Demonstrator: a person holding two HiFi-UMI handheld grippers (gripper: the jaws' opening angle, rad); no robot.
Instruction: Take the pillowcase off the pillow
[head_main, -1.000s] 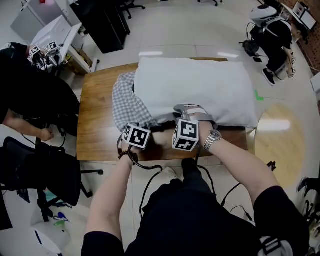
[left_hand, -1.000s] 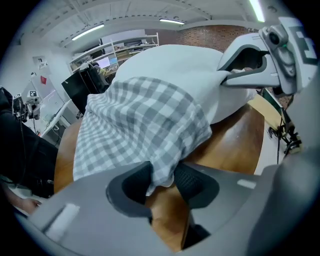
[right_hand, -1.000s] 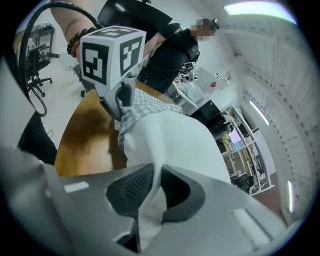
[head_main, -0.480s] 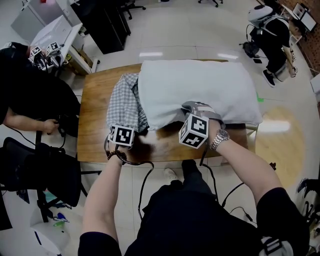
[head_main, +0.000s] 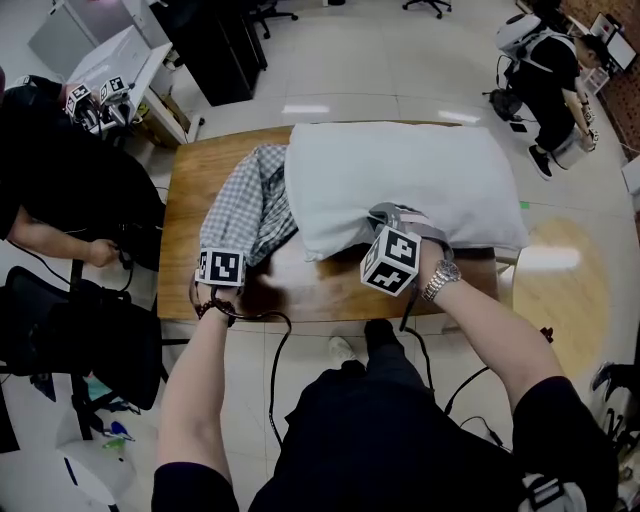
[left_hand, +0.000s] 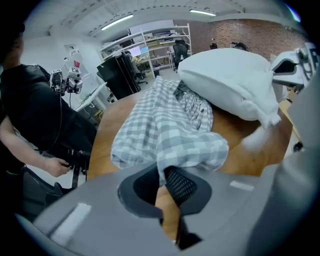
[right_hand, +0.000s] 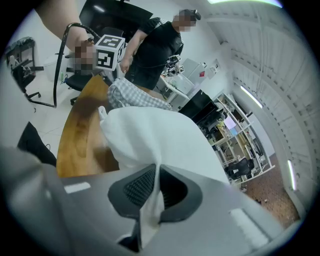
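Wooden table (head_main: 330, 295). White pillow (head_main: 410, 180) lies across it, right of centre. Checked pillowcase (head_main: 245, 205) is bunched at the pillow's left end, mostly off; cannot tell if the far corner is still inside.

Left gripper (left_hand: 161, 179) pinches a fold of pillowcase. Right gripper (right_hand: 155, 189), jaws just been closing, nips the pillow's near corner.

Risk: both holds are on thin cloth. A hard pull could slip one, or drag the pillow along.

No brand or writing legible, only square markers (head_main: 390, 260) on the grippers.
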